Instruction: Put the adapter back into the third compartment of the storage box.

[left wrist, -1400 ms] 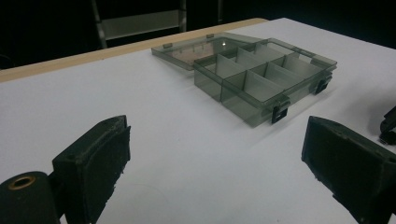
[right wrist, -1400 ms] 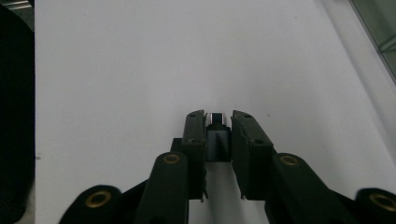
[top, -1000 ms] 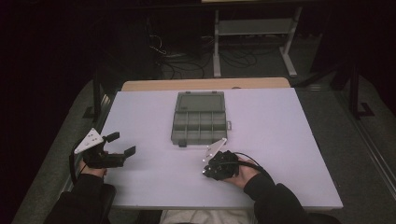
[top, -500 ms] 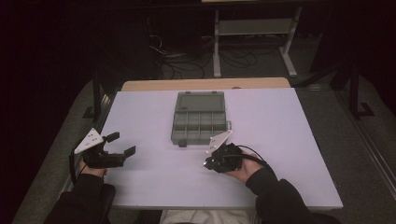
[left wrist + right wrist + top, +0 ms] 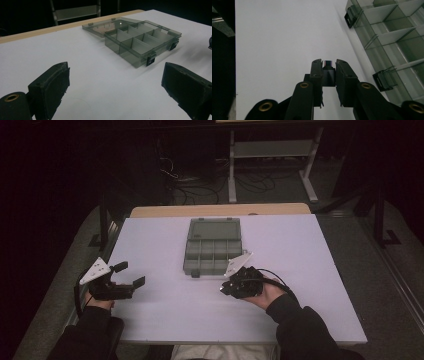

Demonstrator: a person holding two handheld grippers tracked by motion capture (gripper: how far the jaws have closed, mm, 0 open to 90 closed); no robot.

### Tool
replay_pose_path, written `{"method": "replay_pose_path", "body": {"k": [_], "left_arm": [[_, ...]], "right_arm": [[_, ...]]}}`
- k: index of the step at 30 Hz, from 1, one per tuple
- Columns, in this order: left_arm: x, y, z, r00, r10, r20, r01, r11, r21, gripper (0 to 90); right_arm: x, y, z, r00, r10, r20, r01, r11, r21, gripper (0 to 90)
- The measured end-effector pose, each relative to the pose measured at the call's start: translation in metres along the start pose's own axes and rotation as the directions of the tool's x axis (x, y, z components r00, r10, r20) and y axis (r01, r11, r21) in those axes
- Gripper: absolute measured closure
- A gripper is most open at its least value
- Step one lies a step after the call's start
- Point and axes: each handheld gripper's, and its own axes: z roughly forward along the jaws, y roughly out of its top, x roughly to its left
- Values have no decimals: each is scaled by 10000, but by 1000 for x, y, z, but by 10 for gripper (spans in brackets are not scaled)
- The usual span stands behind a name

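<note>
A clear grey compartment box (image 5: 212,247) lies open in the middle of the white table (image 5: 310,270), its lid folded back toward the far side. The compartments I can see hold nothing. My right gripper (image 5: 225,289) hovers just off the box's near right corner, pointing left across the table. It is shut on a small dark block (image 5: 328,75) with a striped end, held between the pads (image 5: 317,72). The box (image 5: 397,37) with its latches lies to the right of those jaws. My left gripper (image 5: 131,273) rests near the table's left edge, open, nothing between its pads (image 5: 53,82), facing the box (image 5: 140,40).
A wooden strip (image 5: 220,210) borders the table's far edge. Beyond it in the dark stand a metal shelf frame (image 5: 270,150) and cables on the floor. White tabletop stretches between the two grippers and to the right of the box.
My right gripper has lifted off the table with the small block and moved slightly nearer the box's near edge. The left gripper has stayed where it was.
</note>
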Motion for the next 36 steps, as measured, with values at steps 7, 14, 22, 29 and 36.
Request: {"method": "replay_pose_path", "body": {"k": [7,14,22,29,36], "left_arm": [[0,0,0,10000,1,6,-1,10000,-2,74],[0,0,0,10000,-2,16,2,10000,-5,74],[0,0,0,10000,2,25,-2,10000,7,74],[0,0,0,10000,18,39,-18,10000,2,74],[0,0,0,10000,28,39,-28,10000,-7,74]], "right_arm": [[-5,7,-8,9999,-37,101,38,10000,-60,750],[-12,13,-14,9998,-34,206,35,10000,-56,750],[-20,23,-23,9990,-168,409,172,9998,-90,750],[-26,32,-25,9987,-246,437,250,9996,-100,750],[-29,39,-21,9985,-290,454,288,9996,51,750]]}}
